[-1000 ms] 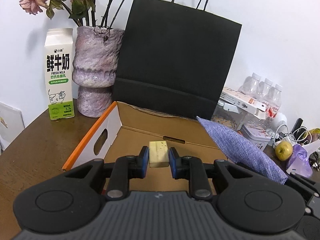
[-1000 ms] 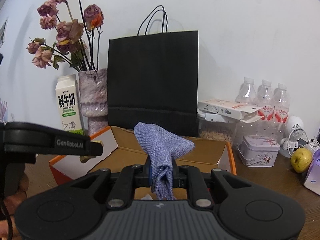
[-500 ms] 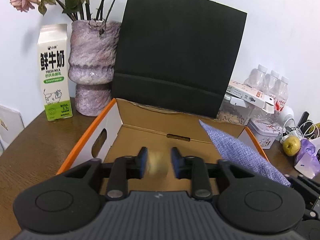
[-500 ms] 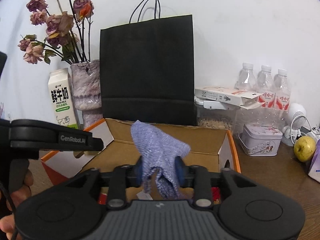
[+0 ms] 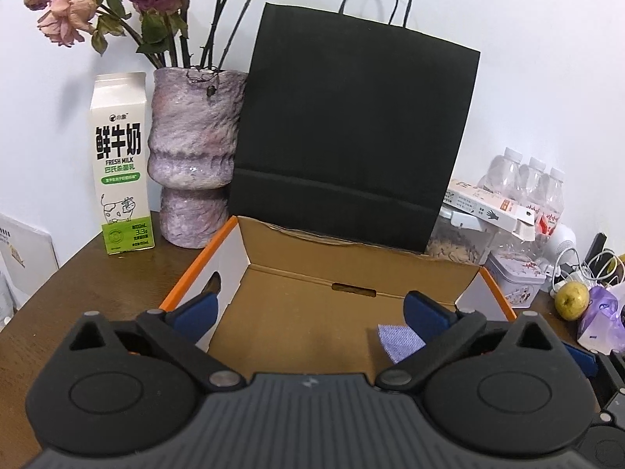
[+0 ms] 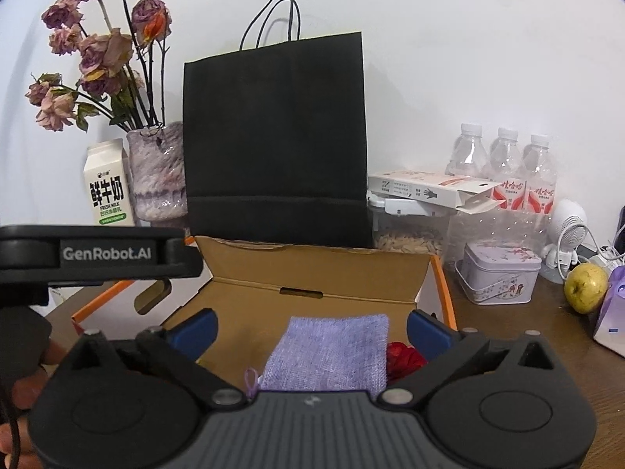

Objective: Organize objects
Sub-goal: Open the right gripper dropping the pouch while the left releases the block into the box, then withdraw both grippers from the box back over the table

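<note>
An open cardboard box (image 5: 351, 269) (image 6: 312, 269) with orange edges sits in front of both grippers. A lilac woven pouch (image 6: 332, 351) lies flat inside it; only a corner of the pouch (image 5: 400, 342) shows in the left wrist view. A red thing (image 6: 404, 357) lies beside the pouch. My left gripper (image 5: 310, 314) hangs over the box, jaws opening wide, nothing between them. My right gripper (image 6: 310, 328) is also opening wide above the pouch, pads clear of it. The yellowish block is out of sight.
A black paper bag (image 5: 351, 136) stands behind the box. A purple vase (image 5: 193, 164) with dried flowers and a milk carton (image 5: 121, 164) stand at back left. Water bottles (image 6: 504, 168), a tin (image 6: 500, 277), a pear (image 6: 586, 283) and cables crowd the right side.
Both grippers opened. The left one let go of the yellowish block, which dropped from view. The right one released the lilac pouch, which now lies flat in the box.
</note>
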`<state>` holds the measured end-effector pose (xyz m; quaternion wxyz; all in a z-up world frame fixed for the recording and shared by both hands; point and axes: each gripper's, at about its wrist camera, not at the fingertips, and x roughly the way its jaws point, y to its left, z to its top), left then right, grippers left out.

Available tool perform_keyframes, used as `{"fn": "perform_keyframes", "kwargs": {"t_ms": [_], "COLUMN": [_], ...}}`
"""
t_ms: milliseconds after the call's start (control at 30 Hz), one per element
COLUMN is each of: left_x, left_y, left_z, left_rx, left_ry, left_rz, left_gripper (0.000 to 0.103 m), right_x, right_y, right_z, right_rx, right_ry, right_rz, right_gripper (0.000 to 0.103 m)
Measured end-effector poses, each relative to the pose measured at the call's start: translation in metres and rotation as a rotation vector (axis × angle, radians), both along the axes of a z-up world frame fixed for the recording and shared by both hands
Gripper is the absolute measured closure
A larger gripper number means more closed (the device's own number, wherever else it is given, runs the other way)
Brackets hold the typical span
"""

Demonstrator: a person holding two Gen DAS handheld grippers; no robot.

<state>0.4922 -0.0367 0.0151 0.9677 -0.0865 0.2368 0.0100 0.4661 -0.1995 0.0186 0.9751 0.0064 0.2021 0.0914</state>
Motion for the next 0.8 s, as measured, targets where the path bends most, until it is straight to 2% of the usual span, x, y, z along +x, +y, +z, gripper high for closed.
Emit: {"fn": "perform_keyframes", "kwargs": {"t_ms": [167, 800], "left_x": [-0.005, -0.041], "left_y": [0.002, 0.005], "left_z": [0.002, 0.006], "left_rx": [-0.02, -0.007], "left_ry": [0.001, -0.022], "left_rz": [-0.002, -0.02], "left_gripper": [0.0, 0.0], "right_x": [-0.005, -0.048], "right_y": [-0.001, -0.011], "right_z": [0.004, 0.015], "right_rx": [0.008, -0.019], "right_ry": [-0.006, -0.059], "right_rz": [0.001, 0.009], "right_gripper": [0.0, 0.0]}}
